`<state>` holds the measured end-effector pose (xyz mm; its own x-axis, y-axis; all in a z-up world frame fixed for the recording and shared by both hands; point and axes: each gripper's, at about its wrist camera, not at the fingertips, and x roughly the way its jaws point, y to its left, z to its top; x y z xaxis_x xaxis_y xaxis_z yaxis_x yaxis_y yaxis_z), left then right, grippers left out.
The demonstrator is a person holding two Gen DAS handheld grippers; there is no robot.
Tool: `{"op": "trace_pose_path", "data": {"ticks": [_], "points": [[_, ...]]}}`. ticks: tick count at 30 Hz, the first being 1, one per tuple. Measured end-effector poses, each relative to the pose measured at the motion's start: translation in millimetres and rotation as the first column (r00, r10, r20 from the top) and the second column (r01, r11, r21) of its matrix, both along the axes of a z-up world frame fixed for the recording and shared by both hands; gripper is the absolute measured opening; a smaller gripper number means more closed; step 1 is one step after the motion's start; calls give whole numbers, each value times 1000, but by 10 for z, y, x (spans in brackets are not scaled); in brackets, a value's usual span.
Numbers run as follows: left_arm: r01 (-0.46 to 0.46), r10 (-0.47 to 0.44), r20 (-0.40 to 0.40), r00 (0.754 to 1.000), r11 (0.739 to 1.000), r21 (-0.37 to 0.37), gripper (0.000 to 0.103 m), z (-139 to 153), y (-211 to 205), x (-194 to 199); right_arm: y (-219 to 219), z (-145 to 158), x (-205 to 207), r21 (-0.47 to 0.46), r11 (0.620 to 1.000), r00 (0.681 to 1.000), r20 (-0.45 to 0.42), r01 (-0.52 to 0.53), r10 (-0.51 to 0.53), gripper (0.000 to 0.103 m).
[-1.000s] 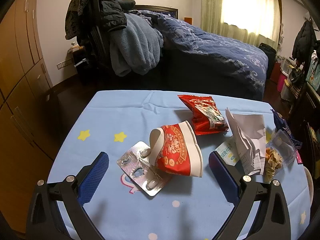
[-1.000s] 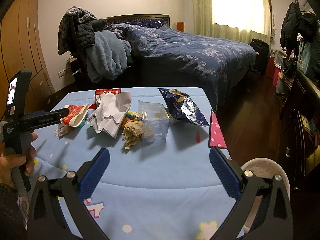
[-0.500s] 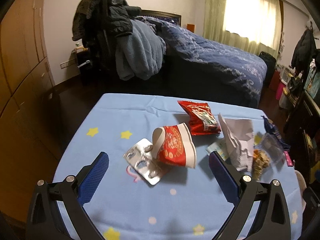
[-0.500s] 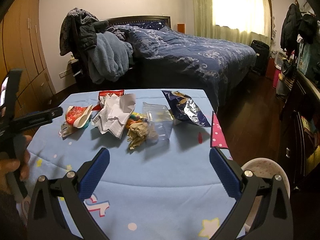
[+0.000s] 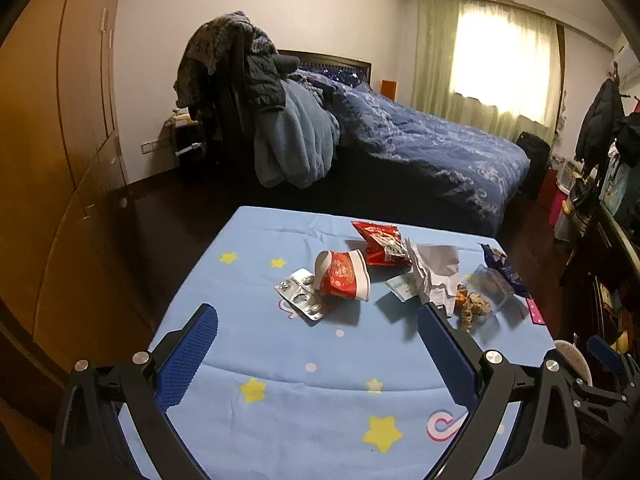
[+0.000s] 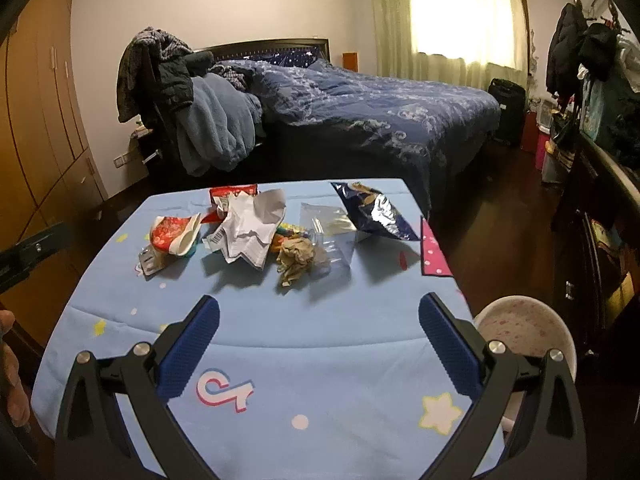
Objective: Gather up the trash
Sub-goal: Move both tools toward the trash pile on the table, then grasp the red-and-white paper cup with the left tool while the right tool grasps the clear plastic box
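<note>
The left tool [image 5: 318, 330] and the right tool [image 6: 319, 320] both hang over the desk [image 5: 280, 396] with fingers wide apart, holding nothing. The trash lies on the far part of the desk: a red paper cup [image 5: 342, 276] tipped on its side, touching a blister pack [image 5: 302, 297], with crumpled white paper [image 6: 250, 230] just beside it.

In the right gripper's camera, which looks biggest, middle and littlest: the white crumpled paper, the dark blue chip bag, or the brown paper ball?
1. white crumpled paper and dark blue chip bag: about alike, and the bag lies farther off, so I won't rank them.
2. brown paper ball: clearly smallest.
</note>
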<state>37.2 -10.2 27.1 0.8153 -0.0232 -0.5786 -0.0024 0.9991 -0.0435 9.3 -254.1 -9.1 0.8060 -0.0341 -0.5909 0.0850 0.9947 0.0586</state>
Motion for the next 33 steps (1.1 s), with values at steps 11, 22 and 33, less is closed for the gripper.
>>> {"op": "trace_pose_path", "data": {"ticks": [11, 22, 33], "points": [[-15, 15, -4, 1000, 1000, 4, 99, 1, 21, 13, -51, 21, -20, 3, 1000, 1000, 0, 18, -18, 100], [18, -9, -135, 991, 998, 65, 99, -567, -137, 1083, -148, -111, 255, -58, 998, 999, -28, 25, -26, 100], [38, -24, -230, 973, 998, 56, 99, -989, -298, 1771, -435, -148, 715, -43, 999, 998, -59, 28, -31, 100]]}}
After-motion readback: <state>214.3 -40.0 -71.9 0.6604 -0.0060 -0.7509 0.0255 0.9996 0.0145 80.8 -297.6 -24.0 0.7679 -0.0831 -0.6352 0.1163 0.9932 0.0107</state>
